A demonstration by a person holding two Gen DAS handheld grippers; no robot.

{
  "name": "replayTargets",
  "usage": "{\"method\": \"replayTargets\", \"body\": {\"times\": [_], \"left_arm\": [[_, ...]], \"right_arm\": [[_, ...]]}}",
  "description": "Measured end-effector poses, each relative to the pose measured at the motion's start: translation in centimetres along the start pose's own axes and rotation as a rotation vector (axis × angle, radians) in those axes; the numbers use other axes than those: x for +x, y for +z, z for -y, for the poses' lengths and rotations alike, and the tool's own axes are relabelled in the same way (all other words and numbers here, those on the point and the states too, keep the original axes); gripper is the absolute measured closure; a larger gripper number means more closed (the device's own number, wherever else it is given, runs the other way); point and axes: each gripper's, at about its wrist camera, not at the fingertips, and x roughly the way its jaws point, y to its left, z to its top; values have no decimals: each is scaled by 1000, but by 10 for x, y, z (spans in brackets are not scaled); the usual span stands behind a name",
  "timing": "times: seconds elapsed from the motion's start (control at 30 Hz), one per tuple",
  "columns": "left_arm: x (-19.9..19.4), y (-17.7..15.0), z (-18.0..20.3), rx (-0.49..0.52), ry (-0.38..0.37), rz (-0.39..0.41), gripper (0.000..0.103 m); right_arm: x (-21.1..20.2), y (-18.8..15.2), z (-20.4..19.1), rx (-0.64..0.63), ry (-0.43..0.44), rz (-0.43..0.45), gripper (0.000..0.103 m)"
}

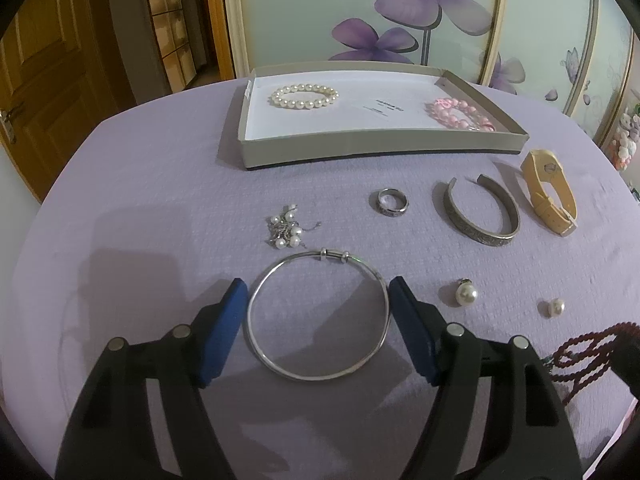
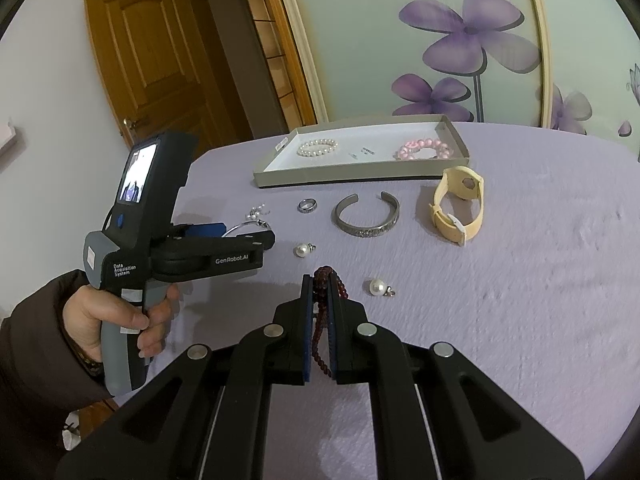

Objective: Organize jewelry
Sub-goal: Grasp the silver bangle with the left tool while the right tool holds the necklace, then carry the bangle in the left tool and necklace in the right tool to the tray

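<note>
My left gripper (image 1: 318,296) is open, its blue pads on either side of a thin silver bangle (image 1: 318,316) that lies on the purple cloth. My right gripper (image 2: 320,284) is shut on a dark red bead strand (image 2: 324,280), which also shows at the left wrist view's right edge (image 1: 588,348). A grey tray (image 1: 380,146) at the back holds a white pearl bracelet (image 1: 305,95) and a pink bead bracelet (image 1: 460,114). On the cloth lie a pearl cluster (image 1: 286,228), a ring (image 1: 393,201), an engraved silver cuff (image 1: 480,210), a beige watch (image 1: 550,190) and two pearl pendants (image 1: 464,292) (image 1: 554,307).
The left hand-held gripper body (image 2: 160,240) stands at the left of the right wrist view. The table's edge curves at left. A wooden door (image 2: 156,68) and a flower-painted panel (image 2: 460,40) stand behind the table.
</note>
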Motion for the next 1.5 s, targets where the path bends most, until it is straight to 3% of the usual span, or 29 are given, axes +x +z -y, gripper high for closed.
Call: {"method": "replayTargets", "body": {"times": [0.23,1.07,1.5], "left_arm": [[-4,0,-8,-14,6,7,31],[-46,28,-5,-9,27,153,31],[-59,68,-9,-54,17,248,31]], "right_arm": [[-7,3,4,0,1,16,96],[-32,24,9,-36,-9,91,97],[-39,87,39,-110,-102,193,97]]}}
